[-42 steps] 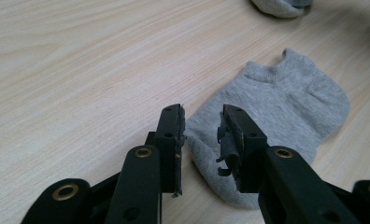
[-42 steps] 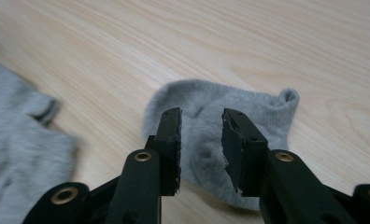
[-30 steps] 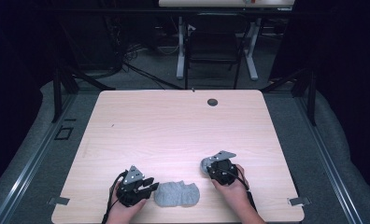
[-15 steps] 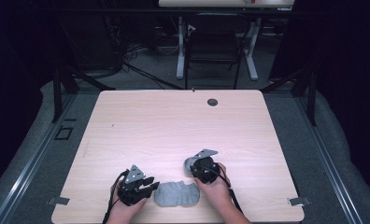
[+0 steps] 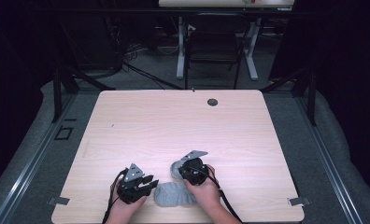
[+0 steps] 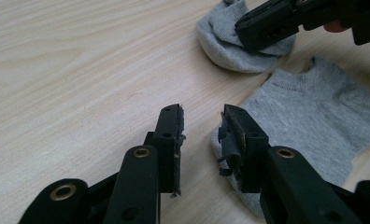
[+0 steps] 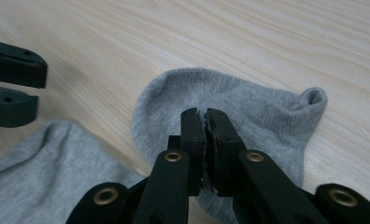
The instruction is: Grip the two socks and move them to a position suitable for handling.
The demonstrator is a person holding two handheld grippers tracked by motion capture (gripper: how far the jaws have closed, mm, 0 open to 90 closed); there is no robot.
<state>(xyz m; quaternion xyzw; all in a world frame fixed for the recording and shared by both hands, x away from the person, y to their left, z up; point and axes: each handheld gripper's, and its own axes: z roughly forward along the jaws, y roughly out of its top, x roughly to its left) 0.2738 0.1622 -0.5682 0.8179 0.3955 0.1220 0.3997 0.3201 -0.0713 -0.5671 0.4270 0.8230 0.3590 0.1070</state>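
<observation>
My right gripper [image 7: 205, 122] has just been closing, apparently pinching the small grey knitted sock [image 7: 248, 112]; left gripper [image 6: 202, 122] half-open, empty; a thin pinch could slip.

No text, label, brand, number or sign could be read anywhere in these views.

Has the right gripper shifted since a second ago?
Yes. In the high view the right gripper has slid left toward the left gripper, farther from the table's right edge; its jaws have just been closing on the grey sock.
</observation>
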